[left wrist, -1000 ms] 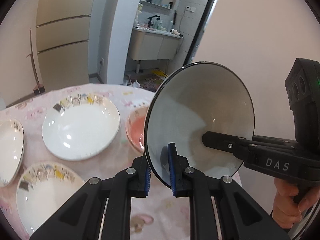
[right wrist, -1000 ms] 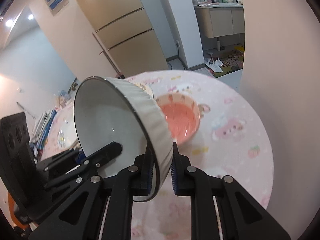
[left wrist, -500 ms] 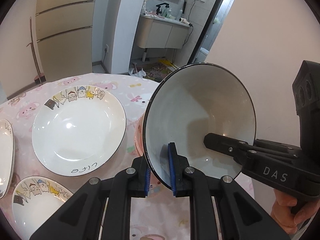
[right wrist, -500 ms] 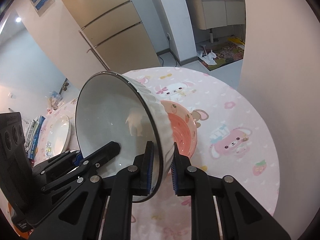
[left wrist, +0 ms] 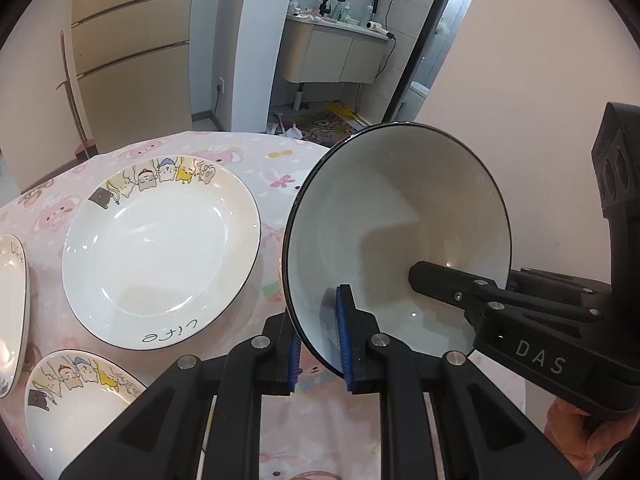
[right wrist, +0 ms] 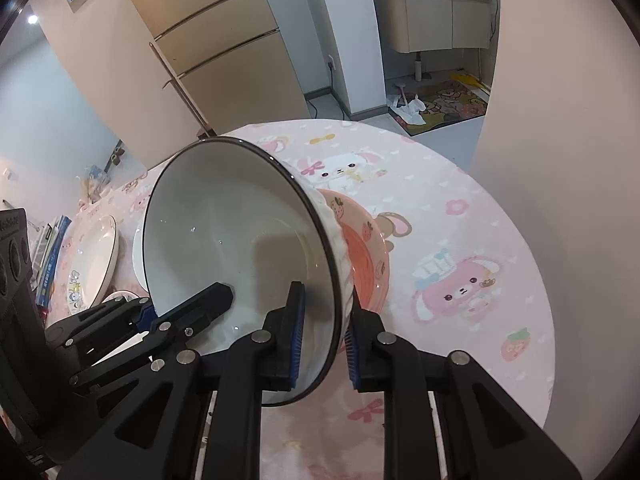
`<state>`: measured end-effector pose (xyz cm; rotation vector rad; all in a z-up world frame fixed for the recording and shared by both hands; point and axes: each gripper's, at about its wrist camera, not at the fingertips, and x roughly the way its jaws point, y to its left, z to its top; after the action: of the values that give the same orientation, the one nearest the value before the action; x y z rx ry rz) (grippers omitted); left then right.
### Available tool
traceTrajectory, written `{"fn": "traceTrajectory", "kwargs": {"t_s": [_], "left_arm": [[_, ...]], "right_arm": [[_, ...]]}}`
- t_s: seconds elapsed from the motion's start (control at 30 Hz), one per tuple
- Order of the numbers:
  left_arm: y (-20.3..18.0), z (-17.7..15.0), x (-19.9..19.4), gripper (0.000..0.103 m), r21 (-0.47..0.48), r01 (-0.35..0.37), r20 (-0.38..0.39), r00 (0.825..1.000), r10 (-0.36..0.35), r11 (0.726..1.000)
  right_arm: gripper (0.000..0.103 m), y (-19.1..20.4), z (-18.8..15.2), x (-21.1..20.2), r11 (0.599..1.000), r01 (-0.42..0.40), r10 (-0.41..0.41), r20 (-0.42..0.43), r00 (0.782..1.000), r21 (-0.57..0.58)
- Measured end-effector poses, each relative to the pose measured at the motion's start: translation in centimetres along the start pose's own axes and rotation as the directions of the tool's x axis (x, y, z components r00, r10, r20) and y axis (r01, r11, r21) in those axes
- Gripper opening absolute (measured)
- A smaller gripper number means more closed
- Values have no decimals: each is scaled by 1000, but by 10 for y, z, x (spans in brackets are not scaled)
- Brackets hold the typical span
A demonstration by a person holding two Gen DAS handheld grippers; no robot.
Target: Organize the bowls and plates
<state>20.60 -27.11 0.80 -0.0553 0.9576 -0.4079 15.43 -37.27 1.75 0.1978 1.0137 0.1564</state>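
Round table under pink cartoon-print cloth (right wrist: 460, 248) beneath both grippers, bearing cartoon-rimmed white plates (left wrist: 160, 248) left of and beyond the left gripper's jaws. White ribbed bowl with black rim (right wrist: 240, 240) held tilted above the cloth, rim wall pinched on near side by left gripper (left wrist: 319, 346) and on opposite side by right gripper (right wrist: 322, 340), one blue pad inside and one outside in each case. Pink strawberry bowl (right wrist: 366, 264) just beyond right jaws, directly behind the white bowl; contact between the two indeterminate.
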Motion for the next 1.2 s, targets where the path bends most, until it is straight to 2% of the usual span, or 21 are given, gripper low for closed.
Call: {"fn": "traceTrajectory", "kwargs": {"t_s": [0.33,0.7,0.97,1.2], "left_arm": [[-14,1,2,17,79,-99,6,995,99,992],[-16,4,8,17,90,-124,13,992,123,988],[-15,12,16,17,104,-176,36,984,173,979],[-8,12,19,17,103,-170,34,985,167,980]], "right_arm": [[16,1,3,-1,998,64,-63,24,998,-16],[14,4,0,-2,992,121,-118,85,989,-36],[12,-1,0,3,993,116,-114,65,991,-25],[11,0,4,7,991,130,-128,77,989,-21]]}}
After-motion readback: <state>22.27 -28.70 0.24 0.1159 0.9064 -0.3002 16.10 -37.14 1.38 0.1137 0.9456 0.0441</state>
